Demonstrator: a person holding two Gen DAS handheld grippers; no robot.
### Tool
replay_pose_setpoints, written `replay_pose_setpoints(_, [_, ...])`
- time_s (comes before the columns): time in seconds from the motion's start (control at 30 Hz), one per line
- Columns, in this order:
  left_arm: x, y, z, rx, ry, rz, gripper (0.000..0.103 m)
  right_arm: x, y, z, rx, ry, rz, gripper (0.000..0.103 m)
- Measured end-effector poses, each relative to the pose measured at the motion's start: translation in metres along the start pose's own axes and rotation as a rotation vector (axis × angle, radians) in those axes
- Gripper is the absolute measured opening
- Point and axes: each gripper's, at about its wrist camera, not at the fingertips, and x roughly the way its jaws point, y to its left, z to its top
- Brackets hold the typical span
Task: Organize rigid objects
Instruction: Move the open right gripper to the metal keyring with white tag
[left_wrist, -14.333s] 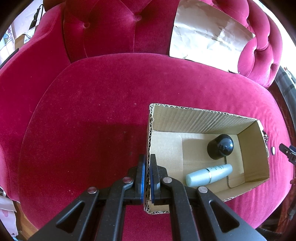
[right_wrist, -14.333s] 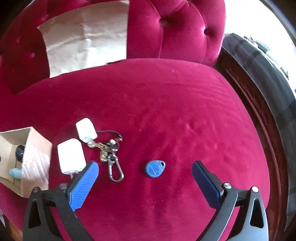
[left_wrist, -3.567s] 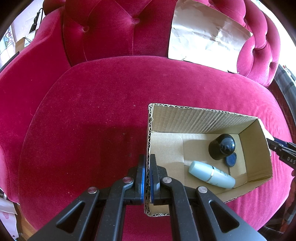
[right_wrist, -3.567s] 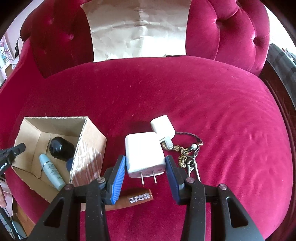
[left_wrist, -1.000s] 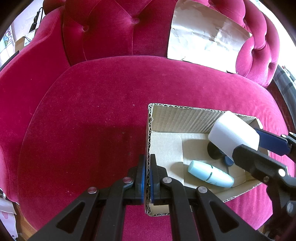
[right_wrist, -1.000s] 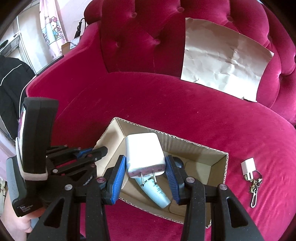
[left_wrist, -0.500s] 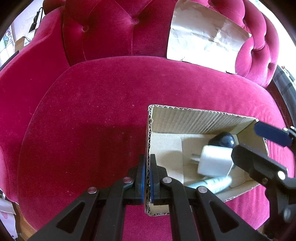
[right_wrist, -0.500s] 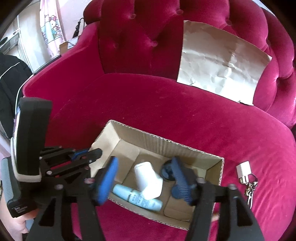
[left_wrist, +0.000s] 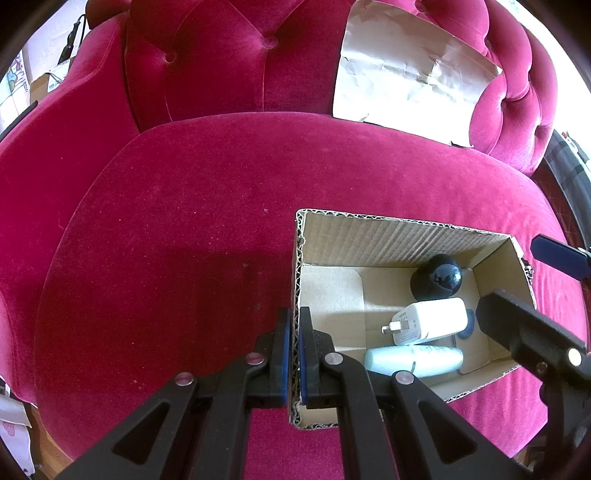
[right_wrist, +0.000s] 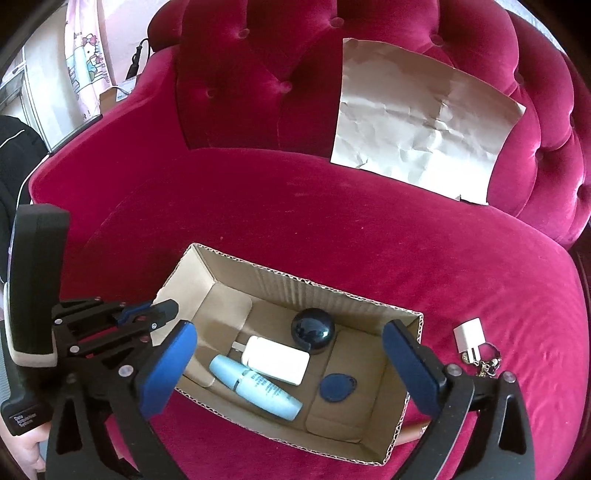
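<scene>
Cardboard box (right_wrist: 402, 424), lower centre of the right wrist view, on a red velvet sofa (right_wrist: 332, 229).

Contents, done: white charger (right_wrist: 277, 359), pale blue bottle (right_wrist: 258, 387), black ball (right_wrist: 313, 329), blue key fob (right_wrist: 338, 387).

Left to do: small white plug on a key bunch (right_wrist: 471, 339), lying on the seat just right of the box; a brown item under the right claw, partly hidden.

Left claw (left_wrist: 291, 354): pressed together, pinching the box's end wall. Right claw (right_wrist: 291, 365): jaws have just been opening, now spread wide over the box, nothing between them.
</scene>
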Motion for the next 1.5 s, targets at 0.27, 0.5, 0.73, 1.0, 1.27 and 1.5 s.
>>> replay_pose_setpoints(0.27, [0.0,0.0,0.001,-0.002,0.0,-0.002,0.003,-0.004,-0.006,0.0,0.011,-0.012,-0.017,0.103])
replay_pose_setpoints(0.5, [-0.001,0.0,0.0,0.003,0.0,-0.003,0.003,-0.015,-0.029,0.0,0.043,-0.026,-0.061,0.103])
replay_pose_setpoints(0.73, [-0.001,0.0,0.0,-0.002,-0.002,-0.003,0.003,-0.025,-0.065,0.0,0.093,-0.042,-0.123,0.103])
replay_pose_setpoints(1.0, [-0.001,0.0,-0.001,0.004,-0.002,-0.002,0.003,-0.031,-0.107,-0.007,0.158,-0.044,-0.194,0.103])
replay_pose_setpoints(1.27, [-0.001,0.001,-0.001,0.007,-0.001,-0.005,0.003,-0.035,-0.149,-0.019,0.226,-0.031,-0.269,0.103])
replay_pose_setpoints(1.5, [-0.001,0.001,-0.002,0.012,0.0,-0.005,0.003,-0.022,-0.174,-0.033,0.27,0.01,-0.303,0.103])
